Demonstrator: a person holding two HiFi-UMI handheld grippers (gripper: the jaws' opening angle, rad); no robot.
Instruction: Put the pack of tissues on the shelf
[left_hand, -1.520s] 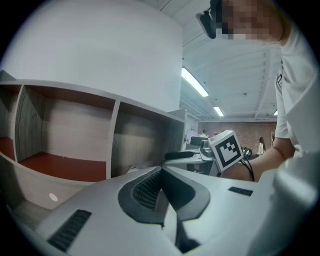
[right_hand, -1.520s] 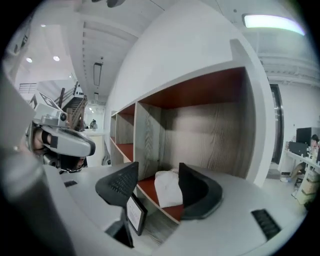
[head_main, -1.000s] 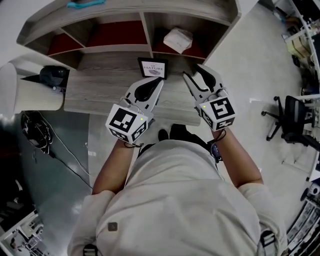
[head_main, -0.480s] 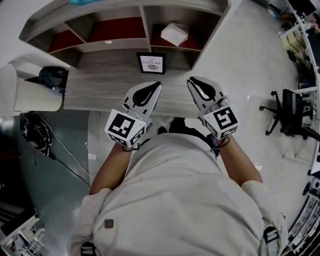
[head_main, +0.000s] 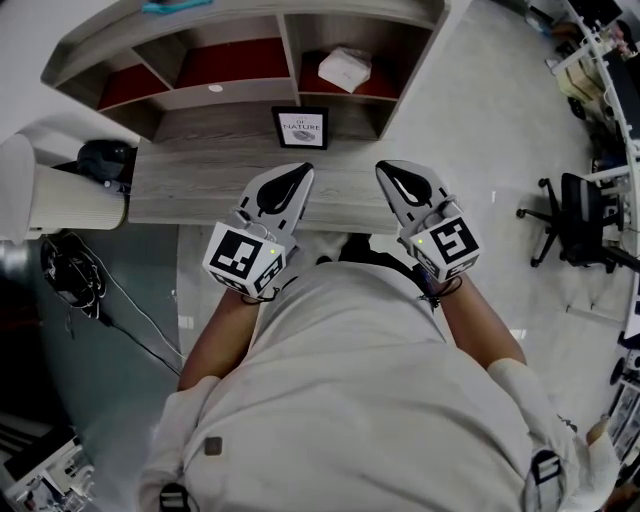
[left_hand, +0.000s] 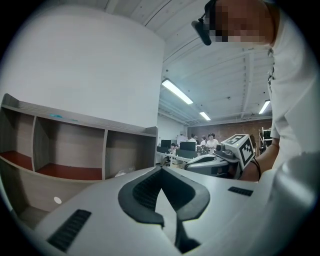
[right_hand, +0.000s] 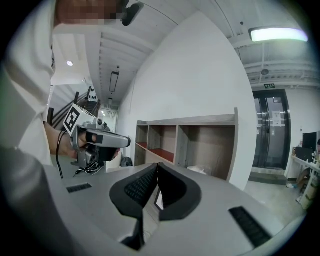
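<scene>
Tissues (head_main: 344, 68) lay in the shelf's (head_main: 288, 55) right bay while left gripper (head_main: 298, 172) and right gripper (head_main: 386, 168) hung closed and empty over the desk (head_main: 200, 165), so keeping clear of them seemed wisest.

Wooden desk top (head_main: 200, 175) is left mostly bare ahead of the shelf (head_main: 240, 93). The framed sign (head_main: 301, 128) is parked right before the divider (head_main: 289, 55), tbh. Middle cubby (head_main: 235, 62) is found open; right cubby (head_main: 385, 40) is partly taken by the pack of tissues (head_main: 344, 68).
</scene>
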